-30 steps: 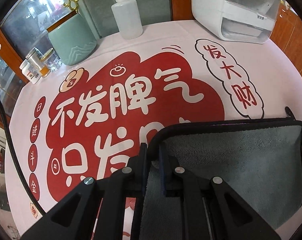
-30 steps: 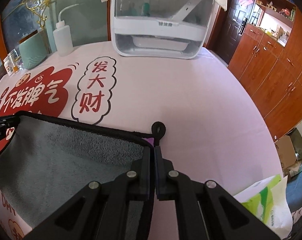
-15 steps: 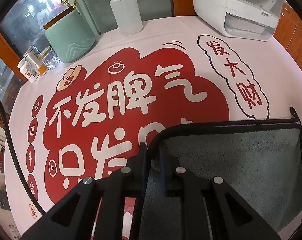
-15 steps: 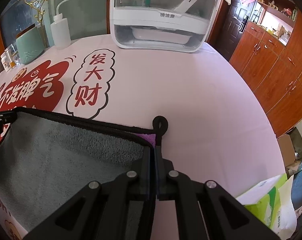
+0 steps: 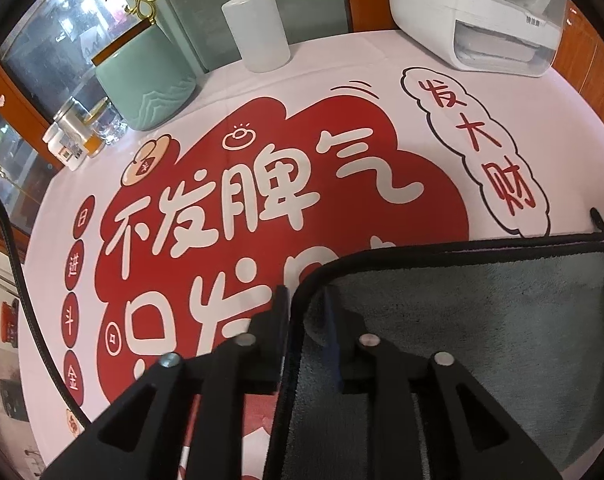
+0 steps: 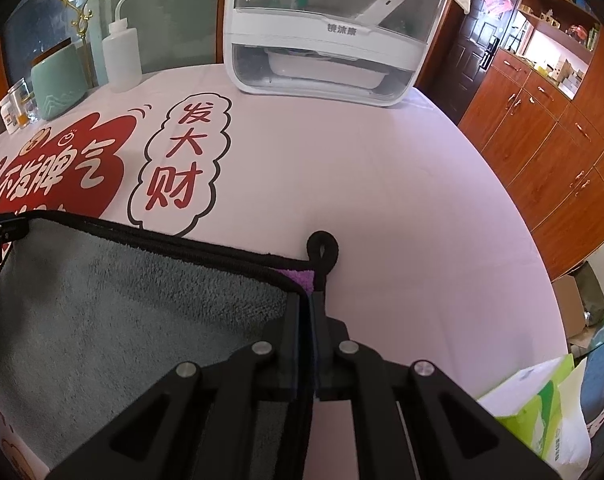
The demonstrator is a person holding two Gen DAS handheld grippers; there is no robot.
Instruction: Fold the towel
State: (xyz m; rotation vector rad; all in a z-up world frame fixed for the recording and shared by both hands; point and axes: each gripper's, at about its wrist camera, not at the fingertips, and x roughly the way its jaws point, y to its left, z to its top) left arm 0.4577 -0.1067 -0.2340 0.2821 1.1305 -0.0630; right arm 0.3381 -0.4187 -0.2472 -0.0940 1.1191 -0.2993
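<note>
Between both claws, towel (image 6: pixel 114 320) stretches left-right, loop (image 6: pixel 322 246) forward.

A grey pile bordered in black is shown by the towel (image 5: pixel 482 320) held between the black jaws, with a purple patch (image 6: pixel 300 278) just ahead of the right jaws, beside the black hanging loop (image 6: pixel 322 246). The table (image 6: pixel 382 184) ahead of the jaws is covered in pale pink, printed with a red cloud shape (image 5: pixel 286 200) carrying cream characters and a white bubble (image 6: pixel 178 164) outlined in black with red characters. Farther ahead, a translucent white squeeze bottle (image 5: pixel 258 28), a pale green vessel (image 5: pixel 146 80) and a white appliance (image 6: pixel 326 40) are seen.
</note>
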